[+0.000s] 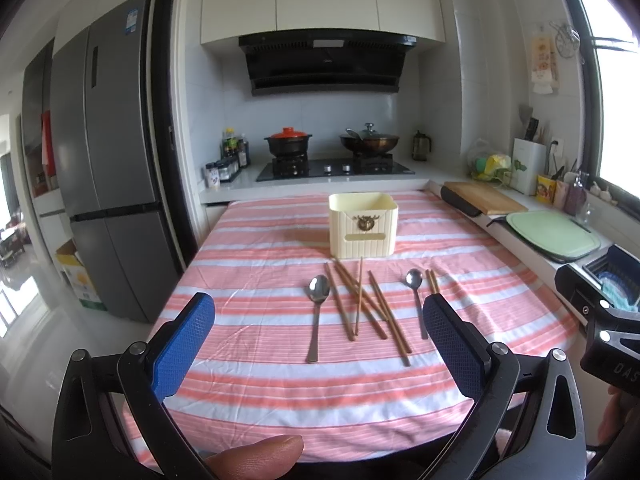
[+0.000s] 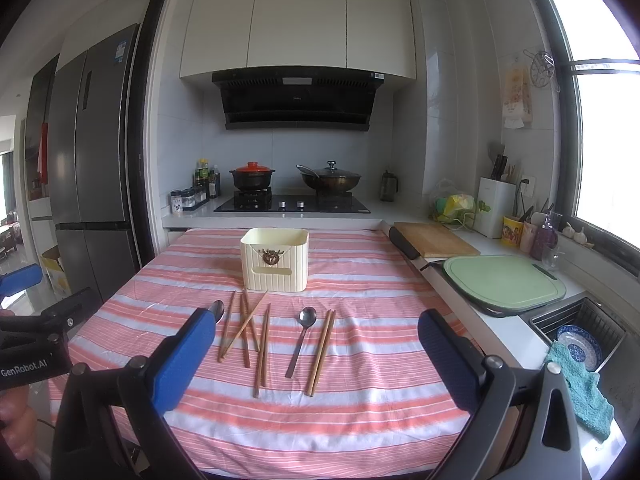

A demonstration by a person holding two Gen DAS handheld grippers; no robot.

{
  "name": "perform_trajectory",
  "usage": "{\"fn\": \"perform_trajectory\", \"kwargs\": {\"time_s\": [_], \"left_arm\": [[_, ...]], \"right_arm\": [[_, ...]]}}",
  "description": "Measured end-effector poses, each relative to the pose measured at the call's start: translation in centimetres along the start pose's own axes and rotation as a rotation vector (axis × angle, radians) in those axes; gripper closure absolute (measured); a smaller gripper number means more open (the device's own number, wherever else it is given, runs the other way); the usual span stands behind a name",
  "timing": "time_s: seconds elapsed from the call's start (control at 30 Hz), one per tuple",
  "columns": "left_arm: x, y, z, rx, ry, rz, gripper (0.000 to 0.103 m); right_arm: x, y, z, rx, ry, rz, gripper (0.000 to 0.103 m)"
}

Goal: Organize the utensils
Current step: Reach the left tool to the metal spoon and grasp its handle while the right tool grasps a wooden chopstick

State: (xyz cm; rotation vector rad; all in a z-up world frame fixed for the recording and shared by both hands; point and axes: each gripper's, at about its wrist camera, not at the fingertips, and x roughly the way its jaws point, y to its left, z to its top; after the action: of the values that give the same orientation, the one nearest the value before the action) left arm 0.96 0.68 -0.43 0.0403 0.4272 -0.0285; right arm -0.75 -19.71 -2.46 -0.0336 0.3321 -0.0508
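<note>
Here, left tool (image 1: 318, 338) spread apart, right tool (image 2: 316, 356) likewise; chopsticks (image 2: 262, 344), spoons (image 2: 303, 338) before cream box (image 2: 275, 266)

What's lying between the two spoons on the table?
A loose, partly crossed scatter of wooden chopsticks lies between the larger spoon and the smaller spoon, clearest in the left wrist view.

walls: white tile | fridge (image 1: 108, 184) grey (left) | window (image 2: 604, 128) bright | cabinets (image 2: 298, 20) white
</note>
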Motion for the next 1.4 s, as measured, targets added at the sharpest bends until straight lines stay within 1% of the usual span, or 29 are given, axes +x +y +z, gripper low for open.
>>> {"fn": "perform_trajectory", "kwargs": {"time_s": [0.13, 0.27, 0.33, 0.4, 0.5, 0.53, 0.6, 0.63, 0.7, 0.87, 1.0, 1.07, 1.13, 1.17, 1.2, 1.23, 1.27, 1.3, 1.4], "left_arm": [[0.3, 0.1, 0.0, -0.008, 0.008, 0.002, 0.000], [1.8, 0.3, -0.3, -0.021, 0.048, 0.025, 0.000], [3.1, 0.8, -0.7, -0.041, 0.092, 0.031, 0.000], [4.9, 1.4, -1.2, -0.065, 0.154, 0.030, 0.000], [7.4, 1.9, -2.2, -0.063, 0.229, 0.035, 0.000], [8.1, 2.1, -2.5, -0.064, 0.247, 0.030, 0.000], [9.4, 2.5, -3.1, -0.079, 0.267, -0.022, 0.000], [10.1, 2.7, -3.3, -0.085, 0.283, -0.033, 0.000], [11.8, 2.9, -3.7, -0.082, 0.310, -0.030, 0.000], [16.6, 3.7, -4.0, -0.069, 0.379, -0.008, 0.000], [20.8, 4.4, -4.1, -0.078, 0.427, -0.021, 0.000], [22.6, 4.5, -4.3, -0.073, 0.448, -0.018, 0.000], [24.3, 4.5, -4.6, -0.068, 0.464, -0.019, 0.000], [25.2, 4.5, -4.8, -0.065, 0.476, -0.015, 0.000], [25.9, 4.5, -5.0, -0.063, 0.486, -0.012, 0.000], [26.8, 4.4, -5.2, -0.060, 0.497, -0.009, 0.000], [27.6, 4.3, -5.4, -0.057, 0.509, -0.005, 0.000], [28.3, 4.2, -5.6, -0.054, 0.519, -0.003, 0.000], [29.9, 3.7, -6.2, -0.046, 0.547, -0.001, 0.000]], "right_arm": [[0.0, -0.1, 0.0, 0.002, -0.003, -0.003, 0.000], [0.3, -0.3, -0.1, 0.008, -0.004, 0.001, 0.000], [0.5, -0.4, -0.2, 0.009, -0.001, 0.002, 0.000], [0.8, -0.6, -0.2, 0.013, 0.007, 0.001, 0.000], [1.8, -0.8, -0.3, 0.020, 0.023, 0.011, 0.000], [2.2, -1.0, -0.4, 0.021, 0.028, 0.012, 0.000], [3.1, -1.4, -0.7, 0.020, 0.028, -0.003, 0.000], [3.6, -1.7, -0.8, 0.024, 0.032, -0.015, 0.000], [5.2, -2.6, -1.4, 0.036, 0.067, -0.029, 0.000], [10.7, -4.6, -3.7, 0.068, 0.203, -0.009, 0.000], [15.5, -5.6, -5.8, 0.066, 0.318, -0.005, 0.000], [17.6, -5.7, -6.7, 0.061, 0.372, 0.012, 0.000], [19.7, -5.5, -7.2, 0.046, 0.413, 0.029, 0.004], [20.7, -5.3, -7.5, 0.037, 0.431, 0.037, 0.012], [21.7, -5.1, -7.6, 0.032, 0.450, 0.044, 0.022], [22.7, -5.0, -7.8, 0.031, 0.466, 0.052, 0.027], [24.0, -4.9, -8.0, 0.029, 0.488, 0.057, 0.034], [24.8, -4.8, -8.2, 0.026, 0.508, 0.056, 0.039], [27.1, -4.4, -8.6, 0.031, 0.551, 0.075, 0.045]]}}
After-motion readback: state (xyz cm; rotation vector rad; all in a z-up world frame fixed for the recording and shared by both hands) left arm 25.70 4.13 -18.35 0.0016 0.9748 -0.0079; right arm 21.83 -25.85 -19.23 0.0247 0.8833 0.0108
